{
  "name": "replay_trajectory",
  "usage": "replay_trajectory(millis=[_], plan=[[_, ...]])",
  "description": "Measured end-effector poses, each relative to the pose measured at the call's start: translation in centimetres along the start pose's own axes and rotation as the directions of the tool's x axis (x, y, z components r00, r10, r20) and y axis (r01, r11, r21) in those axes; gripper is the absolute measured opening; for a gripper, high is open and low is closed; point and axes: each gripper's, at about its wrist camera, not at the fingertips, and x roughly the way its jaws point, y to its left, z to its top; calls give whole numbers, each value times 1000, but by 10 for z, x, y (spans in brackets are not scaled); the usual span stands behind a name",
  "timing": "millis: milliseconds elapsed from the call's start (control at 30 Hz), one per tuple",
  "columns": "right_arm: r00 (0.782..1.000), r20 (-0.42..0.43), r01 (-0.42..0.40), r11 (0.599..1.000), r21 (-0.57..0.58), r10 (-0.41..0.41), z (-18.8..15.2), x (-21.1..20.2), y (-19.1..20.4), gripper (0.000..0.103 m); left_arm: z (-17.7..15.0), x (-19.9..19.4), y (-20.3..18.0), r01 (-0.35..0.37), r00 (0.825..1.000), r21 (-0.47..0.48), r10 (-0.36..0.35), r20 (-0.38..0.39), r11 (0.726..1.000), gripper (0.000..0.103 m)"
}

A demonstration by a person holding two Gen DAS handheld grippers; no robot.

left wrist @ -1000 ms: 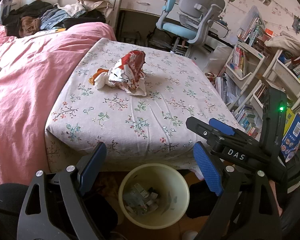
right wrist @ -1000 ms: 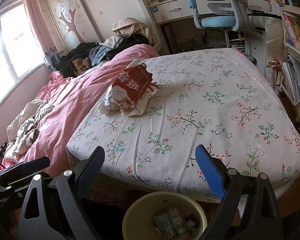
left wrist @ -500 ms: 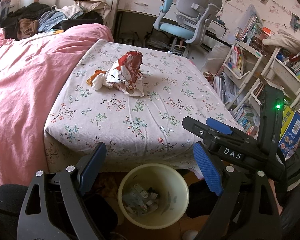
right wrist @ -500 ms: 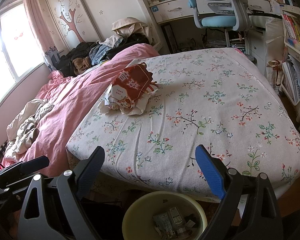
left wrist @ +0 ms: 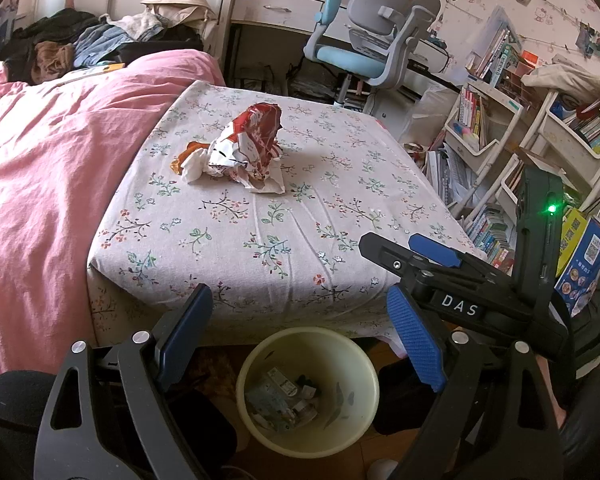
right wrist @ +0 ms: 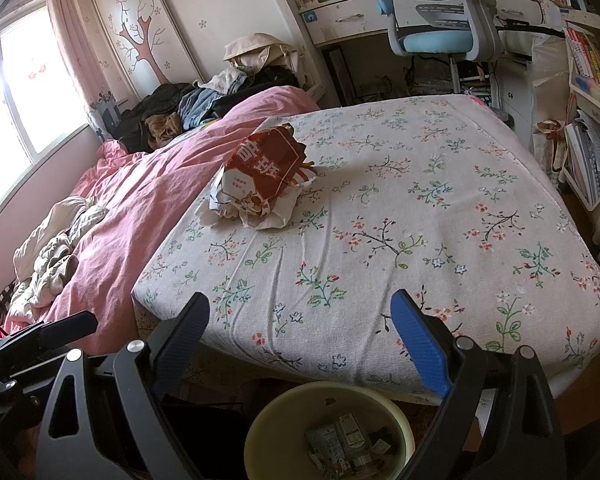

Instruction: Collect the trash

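My left gripper (left wrist: 300,340) jaws wide, holding nothing; my right gripper (right wrist: 304,334) same. Crumpled red-white wrapper (left wrist: 240,152) on floral bed (left wrist: 300,248), well ahead of both. Yellow bin (left wrist: 364,420) just below fingertips.

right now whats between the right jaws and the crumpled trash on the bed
Only bare floral sheet separates the open right gripper from the crumpled wrappers; the right wrist view shows it.
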Motion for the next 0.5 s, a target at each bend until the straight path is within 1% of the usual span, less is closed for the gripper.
replay_trajectory(millis=[67,167,267,367,500], plan=[[1000,-2,2,1000,-4,-2,-2,1,0,88,2,0,0,-8,1000,-2,8,2,1000,85],[1000,-7,13,1000,-9,-13,-2,4,0,88,13,6,3,-36,999,-17,36,0,999,85],[999,-11,34,999,-16,-34,0,5,0,88,36,7,9,-94,995,-24,95,25,995,85],[998,-9,55,998,-33,-55,2,6,3,88,65,6,22,-157,986,-52,160,53,986,85],[997,-18,79,994,-77,-81,0,9,12,88,104,15,44,-213,975,-97,219,47,972,85]])
